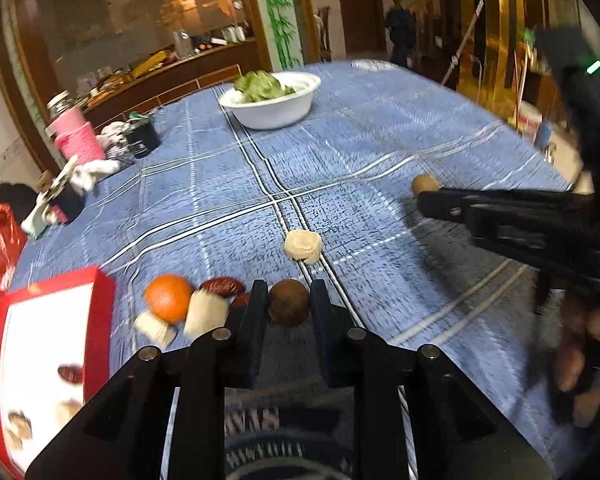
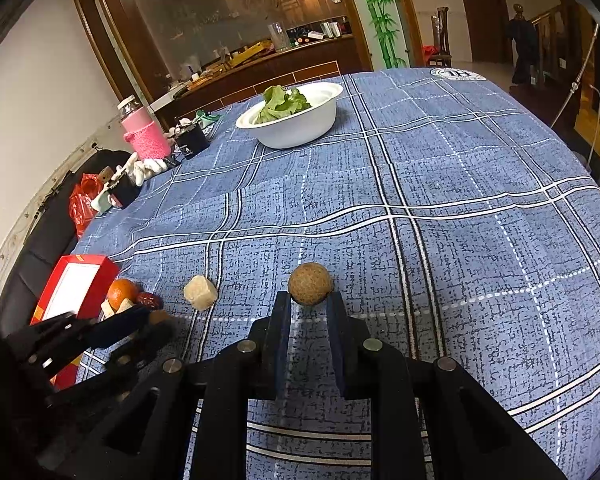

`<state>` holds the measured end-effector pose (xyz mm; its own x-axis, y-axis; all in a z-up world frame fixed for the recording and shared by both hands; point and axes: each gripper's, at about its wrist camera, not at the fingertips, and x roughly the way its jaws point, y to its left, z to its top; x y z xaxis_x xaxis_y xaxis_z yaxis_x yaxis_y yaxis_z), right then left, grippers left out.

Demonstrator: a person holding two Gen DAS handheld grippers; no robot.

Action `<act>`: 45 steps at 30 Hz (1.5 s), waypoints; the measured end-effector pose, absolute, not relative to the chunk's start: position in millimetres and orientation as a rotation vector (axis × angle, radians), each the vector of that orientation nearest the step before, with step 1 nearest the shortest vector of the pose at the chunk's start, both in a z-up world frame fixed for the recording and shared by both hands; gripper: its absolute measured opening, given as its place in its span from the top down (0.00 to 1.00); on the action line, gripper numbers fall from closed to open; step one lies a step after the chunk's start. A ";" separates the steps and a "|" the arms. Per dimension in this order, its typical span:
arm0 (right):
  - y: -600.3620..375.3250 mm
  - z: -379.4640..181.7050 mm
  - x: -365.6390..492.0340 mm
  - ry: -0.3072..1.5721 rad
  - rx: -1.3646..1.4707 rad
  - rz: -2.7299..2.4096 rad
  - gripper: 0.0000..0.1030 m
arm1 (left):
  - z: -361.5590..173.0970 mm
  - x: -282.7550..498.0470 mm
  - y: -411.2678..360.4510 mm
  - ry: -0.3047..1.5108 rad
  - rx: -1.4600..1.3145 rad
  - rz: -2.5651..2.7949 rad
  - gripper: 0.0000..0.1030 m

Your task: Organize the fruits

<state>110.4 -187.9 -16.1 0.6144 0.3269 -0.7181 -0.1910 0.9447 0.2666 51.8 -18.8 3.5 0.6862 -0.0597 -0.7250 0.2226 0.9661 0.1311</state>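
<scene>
My left gripper (image 1: 289, 294) is shut on a dark brown round fruit (image 1: 289, 302) just above the blue checked cloth (image 1: 260, 160). Left of it lie an orange (image 1: 168, 297), red dates (image 1: 223, 286) and pale cut chunks (image 1: 205, 313). A beige chunk (image 1: 303, 245) lies ahead. My right gripper (image 2: 309, 300) holds a light brown round fruit (image 2: 310, 283) between its fingertips; it also shows in the left wrist view (image 1: 424, 183). The red tray (image 1: 48, 360) at the left holds a date and pale pieces. The left gripper also shows in the right wrist view (image 2: 148, 320).
A white bowl (image 2: 296, 124) of green leaves stands at the far middle of the table. A pink bottle (image 2: 145, 134), a black box (image 2: 191, 141), white gloves (image 2: 146, 168) and a red bag (image 2: 85, 200) crowd the far left edge.
</scene>
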 end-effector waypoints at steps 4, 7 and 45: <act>-183.6 -16.1 108.9 0.850 0.139 0.296 0.81 | 14.6 20.4 -1.6 0.755 0.138 -0.129 0.82; -179.3 -18.0 110.1 0.862 0.115 0.287 0.81 | 11.5 3.6 13.7 0.757 0.085 -0.106 0.82; -71.3 10.6 33.6 0.839 -0.124 0.391 0.82 | 7.9 -20.8 82.4 0.784 -0.107 0.045 0.82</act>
<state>33.6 -71.3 10.6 0.6017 0.2883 -0.7449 -0.3853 0.9217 0.0454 -20.8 82.4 7.9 0.7076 0.0001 -0.7067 -0.0799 0.9936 -0.0799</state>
